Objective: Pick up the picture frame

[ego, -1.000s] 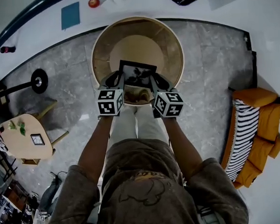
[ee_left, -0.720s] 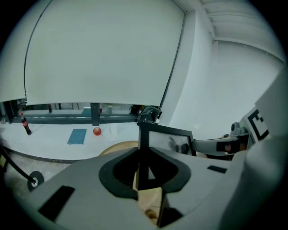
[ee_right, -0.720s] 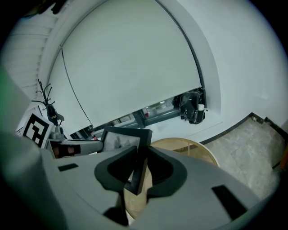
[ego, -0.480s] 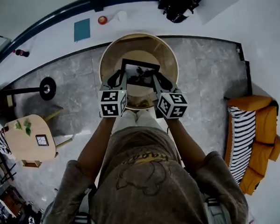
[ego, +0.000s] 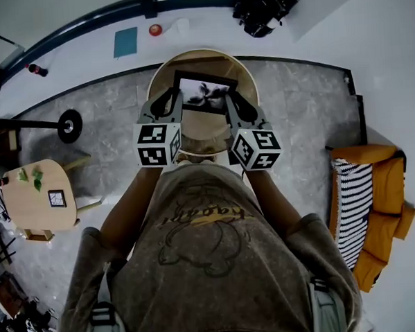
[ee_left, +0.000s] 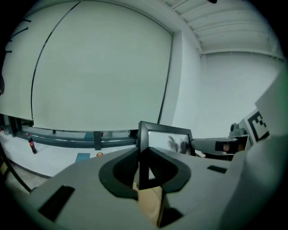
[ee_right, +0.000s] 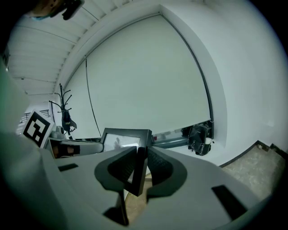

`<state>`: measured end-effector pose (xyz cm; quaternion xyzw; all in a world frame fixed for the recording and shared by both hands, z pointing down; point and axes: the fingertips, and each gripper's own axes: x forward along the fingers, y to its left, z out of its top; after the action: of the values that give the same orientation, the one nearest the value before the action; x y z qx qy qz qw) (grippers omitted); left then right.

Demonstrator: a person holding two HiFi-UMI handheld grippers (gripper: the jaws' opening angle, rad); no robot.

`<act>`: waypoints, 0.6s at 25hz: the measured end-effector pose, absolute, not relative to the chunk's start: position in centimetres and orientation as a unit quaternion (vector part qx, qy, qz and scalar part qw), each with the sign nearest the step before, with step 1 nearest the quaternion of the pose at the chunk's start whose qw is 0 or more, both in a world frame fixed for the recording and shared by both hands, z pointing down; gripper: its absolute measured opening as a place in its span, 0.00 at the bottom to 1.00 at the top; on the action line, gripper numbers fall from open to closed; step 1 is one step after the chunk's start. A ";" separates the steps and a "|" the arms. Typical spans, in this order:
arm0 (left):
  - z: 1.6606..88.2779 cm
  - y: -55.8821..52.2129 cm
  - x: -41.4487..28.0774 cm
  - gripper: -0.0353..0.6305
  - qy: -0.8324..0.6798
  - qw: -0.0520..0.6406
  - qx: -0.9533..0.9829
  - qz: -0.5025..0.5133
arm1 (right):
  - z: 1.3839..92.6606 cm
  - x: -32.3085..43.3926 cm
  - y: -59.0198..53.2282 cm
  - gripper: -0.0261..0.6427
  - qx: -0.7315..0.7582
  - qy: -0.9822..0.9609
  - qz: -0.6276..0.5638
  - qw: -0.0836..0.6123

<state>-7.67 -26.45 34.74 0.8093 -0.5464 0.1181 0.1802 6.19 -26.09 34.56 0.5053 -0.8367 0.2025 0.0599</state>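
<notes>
A black picture frame [ego: 205,92] with a dark plant print hangs in the air above the round wooden table [ego: 162,72]. My left gripper [ego: 176,101] is shut on the frame's left edge. My right gripper [ego: 230,101] is shut on its right edge. In the left gripper view the frame [ee_left: 164,140] stands upright, its black edge pinched between the jaws of the left gripper [ee_left: 143,167]. In the right gripper view the frame [ee_right: 122,137] tilts slightly, its side bar clamped by the right gripper [ee_right: 140,170]. Both views look toward a white wall.
A small wooden side table [ego: 29,206] with a little frame and a plant stands at the left. An orange sofa [ego: 379,201] with a striped throw is at the right. A black round stand base [ego: 69,126] sits left, a black bag [ego: 258,11] by the far wall.
Both grippers have risen together with the frame between them. The frame has come up off the round table, which now looks smaller and farther below.
</notes>
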 end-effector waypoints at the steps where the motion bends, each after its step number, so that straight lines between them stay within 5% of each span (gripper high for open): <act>1: 34.1 -26.3 -7.8 0.18 -0.547 0.175 0.810 0.113 | 33.9 6.1 -26.0 0.17 0.506 -0.838 0.194 0.058; 15: 29.6 -24.5 -8.8 0.18 -0.556 0.128 0.818 0.076 | 29.7 5.0 -24.7 0.17 0.509 -0.849 0.139 0.039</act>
<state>-8.80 -24.54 29.60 0.8180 -0.5556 0.0762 0.1280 5.03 -24.69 29.69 0.5088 -0.8487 0.1387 0.0394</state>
